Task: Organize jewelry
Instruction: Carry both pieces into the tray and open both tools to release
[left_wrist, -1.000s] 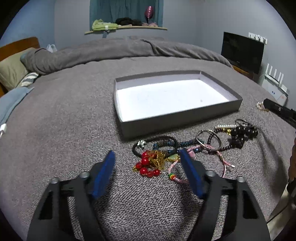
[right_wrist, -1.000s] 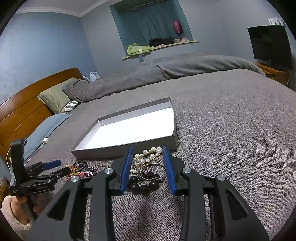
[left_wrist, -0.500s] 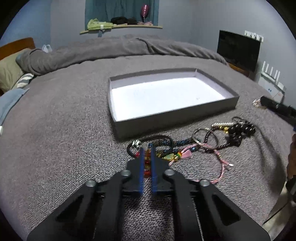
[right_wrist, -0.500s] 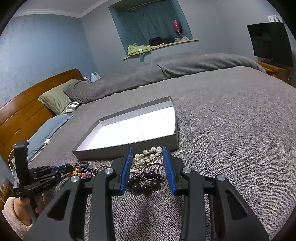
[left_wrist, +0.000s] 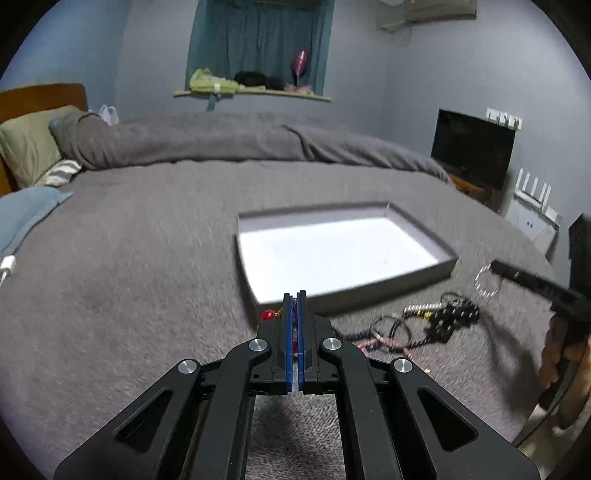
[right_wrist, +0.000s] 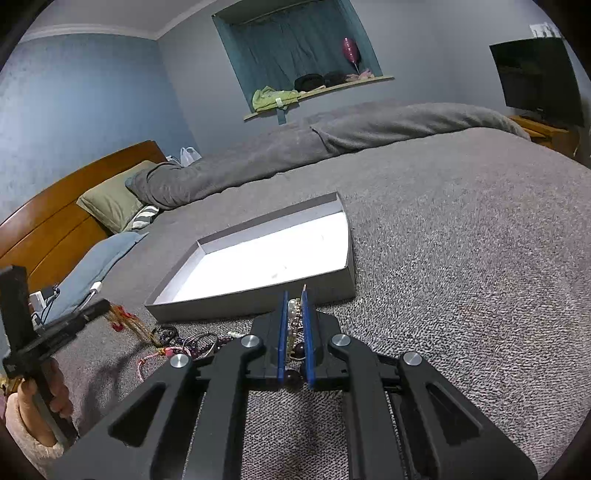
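The left gripper (left_wrist: 294, 295) pinches the red-bead bracelet (left_wrist: 266, 315) (gold tassel trailing); the right gripper (right_wrist: 294, 291) clamps the pearl bracelet (right_wrist: 293, 308) beside the grey tray (right_wrist: 258, 299).

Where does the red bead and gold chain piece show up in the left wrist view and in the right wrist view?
Left wrist view: the red bead and gold chain piece sits at centre, pinched between the left gripper fingers, one red bead poking out left.
Right wrist view: at far left, it dangles from the left gripper, just clear of the bedspread.
Shared landmark: the grey tray, just beyond it in both.
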